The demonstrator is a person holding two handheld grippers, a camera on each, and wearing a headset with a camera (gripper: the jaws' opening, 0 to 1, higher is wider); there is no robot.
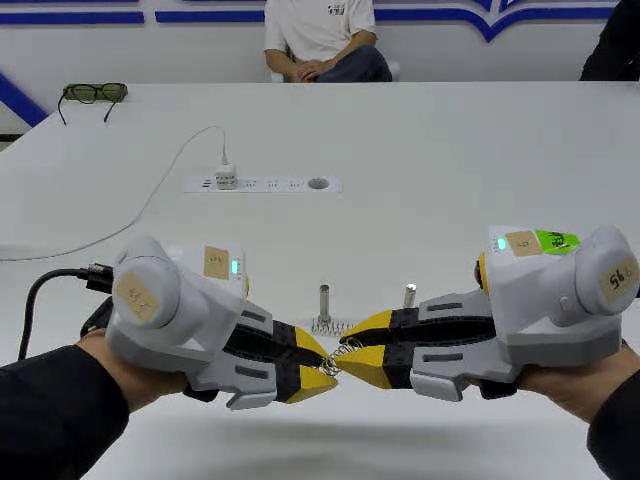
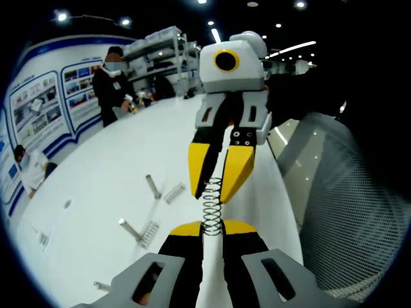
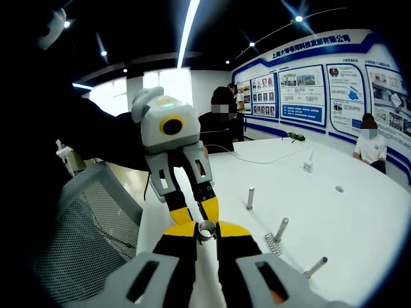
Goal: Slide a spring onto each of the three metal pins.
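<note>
A small coil spring (image 1: 347, 351) (image 2: 212, 206) is stretched between the two grippers, just above the white table. My left gripper (image 1: 322, 370) (image 2: 212, 230) is shut on one end. My right gripper (image 1: 346, 358) (image 3: 206, 230) is shut on the other end, which shows end-on as a ring (image 3: 206, 229). The two grippers meet tip to tip. Beyond the tips stand upright metal pins (image 1: 324, 302) (image 1: 410, 294). The right gripper view holds three pins (image 3: 250, 197) (image 3: 280, 228) (image 3: 315, 266). Loose springs (image 1: 330, 326) (image 2: 173, 192) (image 2: 149, 233) lie by the pins.
A white power strip (image 1: 262, 184) with a plugged charger (image 1: 225, 178) and its cable lies mid-table. Glasses (image 1: 92, 93) rest at the far left. A person (image 1: 320, 40) sits at the far edge. A mesh chair (image 2: 359, 212) stands beside the table.
</note>
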